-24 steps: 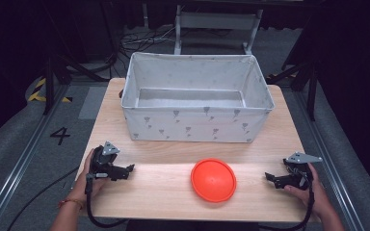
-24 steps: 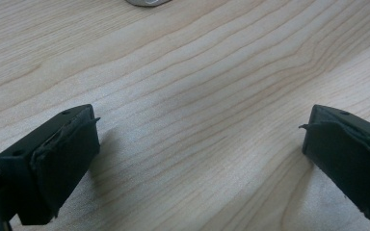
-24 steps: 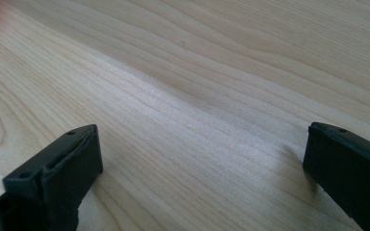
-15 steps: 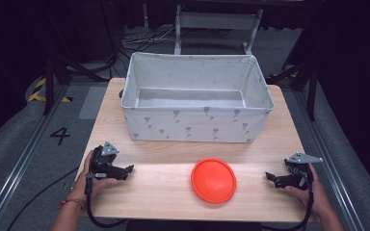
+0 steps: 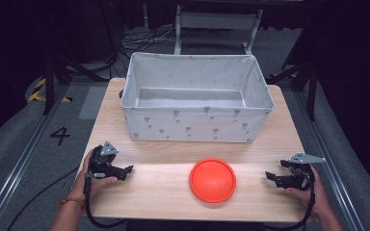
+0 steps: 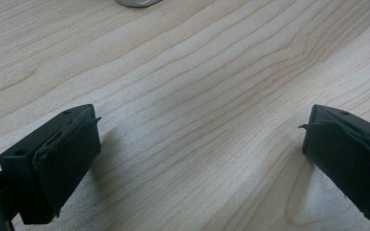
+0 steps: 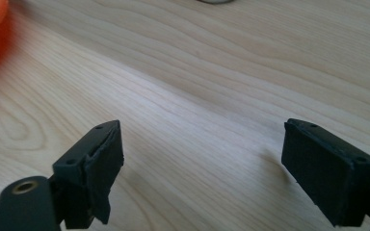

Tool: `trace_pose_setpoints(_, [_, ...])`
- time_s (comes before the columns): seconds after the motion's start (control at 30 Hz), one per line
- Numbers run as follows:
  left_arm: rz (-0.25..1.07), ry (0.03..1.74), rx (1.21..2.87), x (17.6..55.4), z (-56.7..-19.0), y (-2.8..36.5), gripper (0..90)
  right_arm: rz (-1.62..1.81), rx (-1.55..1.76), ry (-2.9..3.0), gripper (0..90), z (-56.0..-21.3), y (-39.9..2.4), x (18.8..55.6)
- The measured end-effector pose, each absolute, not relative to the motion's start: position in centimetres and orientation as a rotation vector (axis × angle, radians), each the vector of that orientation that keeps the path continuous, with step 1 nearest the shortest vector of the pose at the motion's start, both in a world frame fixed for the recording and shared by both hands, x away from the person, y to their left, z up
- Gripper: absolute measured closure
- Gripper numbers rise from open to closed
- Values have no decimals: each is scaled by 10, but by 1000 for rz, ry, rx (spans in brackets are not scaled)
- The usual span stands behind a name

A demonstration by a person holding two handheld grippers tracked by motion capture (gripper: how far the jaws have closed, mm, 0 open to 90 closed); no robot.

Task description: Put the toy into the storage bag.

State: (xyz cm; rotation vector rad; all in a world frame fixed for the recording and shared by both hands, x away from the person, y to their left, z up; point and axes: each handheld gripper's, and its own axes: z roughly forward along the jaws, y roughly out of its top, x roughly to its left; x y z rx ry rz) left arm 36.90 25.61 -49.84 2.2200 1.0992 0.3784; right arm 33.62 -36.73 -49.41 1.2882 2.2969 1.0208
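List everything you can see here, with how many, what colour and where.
Disc: one, orange, near edge of the table, midway between the grippers.
Fabric bin: one, pale grey with small print, far half of the table, open top, nothing visible inside.
Table: one, light wood, centre of the scene.
Floor marking "4": one, black, left of the table.
Left gripper: one, black, resting near the table's left corner, jaws open on nothing.
Right gripper: one, black, near the right corner, jaws open on nothing.
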Motion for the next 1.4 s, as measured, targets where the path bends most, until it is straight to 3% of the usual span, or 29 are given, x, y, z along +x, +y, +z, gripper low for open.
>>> trace_pose_setpoints(0.77, [382, 1092, 2223, 370, -498, 256, 1, 1132, 1001, 2494, 184, -464, -280, 328])
trace_pose_setpoints(1.4, [382, 1093, 2222, 370, -498, 256, 2, 1086, 915, 2649, 170, -486, -224, 355])
